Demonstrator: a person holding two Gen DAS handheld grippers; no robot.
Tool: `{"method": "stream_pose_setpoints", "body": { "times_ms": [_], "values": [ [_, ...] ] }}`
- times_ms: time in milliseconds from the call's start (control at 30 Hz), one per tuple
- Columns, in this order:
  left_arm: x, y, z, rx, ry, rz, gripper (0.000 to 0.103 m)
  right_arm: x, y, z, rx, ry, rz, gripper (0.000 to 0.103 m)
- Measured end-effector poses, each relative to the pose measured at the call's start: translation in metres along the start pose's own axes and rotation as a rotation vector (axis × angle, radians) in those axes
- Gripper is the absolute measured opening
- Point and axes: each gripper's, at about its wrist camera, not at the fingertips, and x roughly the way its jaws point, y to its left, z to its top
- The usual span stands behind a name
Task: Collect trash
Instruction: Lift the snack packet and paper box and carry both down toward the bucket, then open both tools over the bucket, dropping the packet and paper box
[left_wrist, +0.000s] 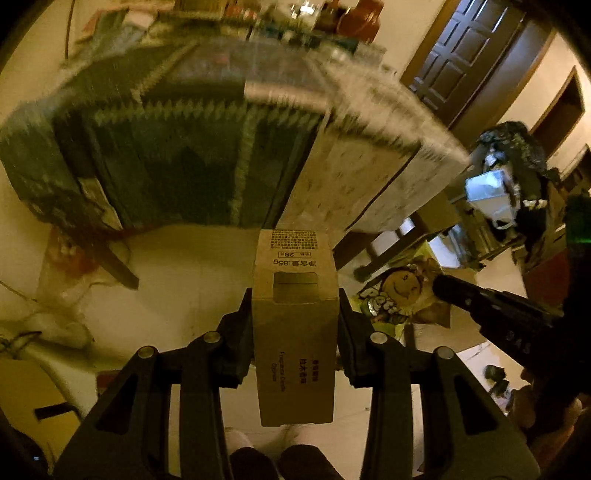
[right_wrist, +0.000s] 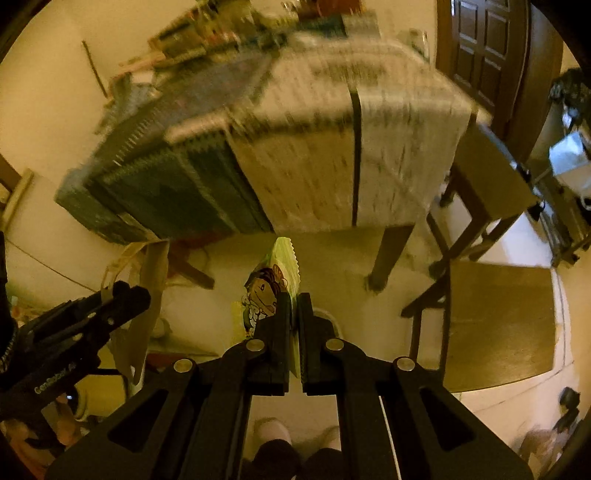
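1. The left gripper (left_wrist: 295, 332) is clamped on a tan carton (left_wrist: 295, 328), its pads pressing the carton's two long sides. The carton points forward, away from the camera, above the floor (left_wrist: 192, 273).
2. Writing on the carton, upside down in the left view: "85g" after Chinese characters, a small boxed "28", a dense block of small print at the far end, and lower down two lines in Latin letters too small to read with certainty. A rectangular window is cut in the upper face.
3. The right gripper (right_wrist: 294, 314) is closed tight on a green snack bag (right_wrist: 273, 288), held on edge between the jaws. The bag has a serrated top edge and a cartoon face.
4. In the left view the same bag (left_wrist: 399, 295) shows the smiling face and bulky white letters, blurred beyond reading.
5. The left gripper's body in the right view bears white lettering, partly legible as "GenRobot".
6. Ahead stands a bench (right_wrist: 391, 251) draped in a patterned cloth, blurred. A chair (right_wrist: 498, 325) sits to its right.
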Motion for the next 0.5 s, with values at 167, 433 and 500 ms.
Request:
{"method": "stream_pose_setpoints", "body": {
  "times_ms": [167, 433, 500],
  "values": [
    [0.078, 0.020, -0.039, -0.035, 0.077, 0.030, 0.038, 0.065, -0.018, -0.023, -0.013, 0.049, -0.016, 0.004],
    [0.181, 0.058, -0.102, -0.092, 0.203, 0.057, 0.038, 0.181, -0.042, -0.067, -0.013, 0.150, -0.037, 0.004],
    [0.201, 0.066, -0.112, -0.089, 0.218, 0.059, 0.038, 0.206, -0.045, -0.075, -0.001, 0.171, -0.028, 0.004]
  ]
}}
